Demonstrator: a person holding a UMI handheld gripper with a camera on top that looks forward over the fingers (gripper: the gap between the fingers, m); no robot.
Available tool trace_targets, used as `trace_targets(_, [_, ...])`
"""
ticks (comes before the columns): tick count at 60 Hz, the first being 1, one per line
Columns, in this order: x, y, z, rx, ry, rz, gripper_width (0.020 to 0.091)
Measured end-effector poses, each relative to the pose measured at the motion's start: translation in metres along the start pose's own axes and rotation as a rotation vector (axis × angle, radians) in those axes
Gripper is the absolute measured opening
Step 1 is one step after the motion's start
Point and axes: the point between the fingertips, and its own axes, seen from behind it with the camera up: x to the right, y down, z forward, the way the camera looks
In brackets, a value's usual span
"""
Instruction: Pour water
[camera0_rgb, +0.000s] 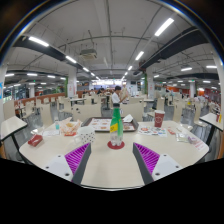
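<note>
**Bottle dead ahead, fingers wide and empty**

Bottle (116, 123) first, since that's what the pouring is about: it's a green one standing upright on a small red coaster-like base (116, 144), out on the pale tabletop (110, 165) toward its far edge. From the gripper (112, 156) it sits straight ahead and pretty much on the centre line, beyond the fingertips, not between them yet. Its long axis runs vertical, so the fingers would meet it side-on around the body.

Fingers are spread well apart with nothing in them; you can see both magenta pads (78, 155) facing inward across bare tabletop.

What I take for a red cup (158, 119) stands to the right of the bottle, closer to the far right corner, well apart from it. That looks like the likely thing to pour into, but that's my guess. Some other stuff is scattered around: a tray with small items (101, 126) just left of the bottle, a snack packet (69, 128) further left, a red object (36, 140) near the left edge. Too small to say more.

My read: pouring hasn't started, and the next bit is just a straight push forward until the bottle stands between the pads, then close. A person (116, 97) stands in the background hall.
</note>
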Motion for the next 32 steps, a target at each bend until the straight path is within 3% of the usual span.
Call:
trace_targets(16, [-0.033,0.001,-0.090,0.037,0.029,-0.099,0.0840])
trace_targets(32, [-0.069,0.004,-0.108,0.050,-0.034,-0.107,0.0849])
